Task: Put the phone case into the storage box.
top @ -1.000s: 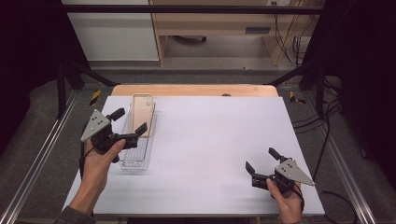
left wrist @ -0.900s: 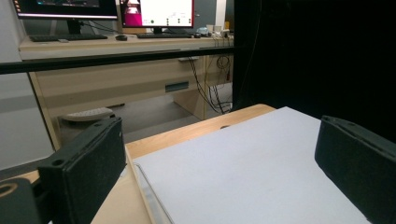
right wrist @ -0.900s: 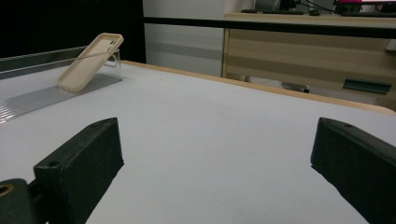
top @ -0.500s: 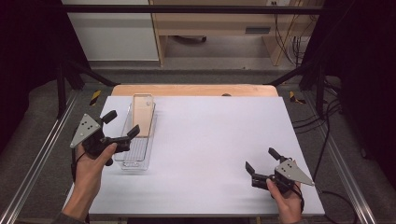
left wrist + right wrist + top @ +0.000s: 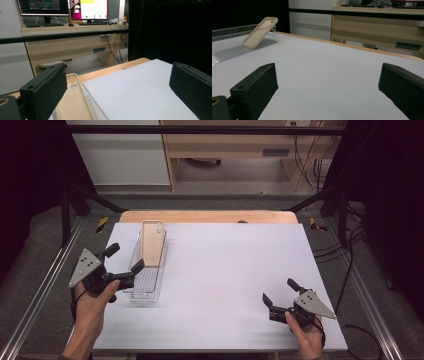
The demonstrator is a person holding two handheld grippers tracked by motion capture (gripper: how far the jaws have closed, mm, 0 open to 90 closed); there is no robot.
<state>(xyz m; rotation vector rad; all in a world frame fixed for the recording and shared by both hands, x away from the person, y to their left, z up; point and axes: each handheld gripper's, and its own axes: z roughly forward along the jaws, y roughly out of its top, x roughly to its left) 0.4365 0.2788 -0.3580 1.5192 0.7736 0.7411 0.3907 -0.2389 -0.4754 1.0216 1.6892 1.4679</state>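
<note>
A beige phone case point(image 5: 152, 242) leans tilted against the far end of a clear plastic tray point(image 5: 145, 287) on the left part of the white table top point(image 5: 225, 270). My left gripper point(image 5: 125, 257) hangs open at the tray's near left side, one jaw over the tray's edge, with nothing in it. In the left gripper view, the phone case point(image 5: 72, 100) lies low between the open jaws point(image 5: 117, 95), close to the left one. My right gripper point(image 5: 279, 291) rests open and empty at the near right. The right gripper view has the phone case point(image 5: 260, 32) and tray point(image 5: 232, 51) far off to the left.
A wooden strip point(image 5: 207, 216) runs along the table's far edge. Metal rails point(image 5: 37, 295) flank both sides. Beyond the table stand a wooden desk point(image 5: 75, 47) with monitors point(image 5: 87, 8) and loose cables point(image 5: 320, 165). The white top between tray and right gripper is bare.
My left gripper has drifted left and slightly nearer, off the middle of the tray to its left side. The right gripper has stayed put.
</note>
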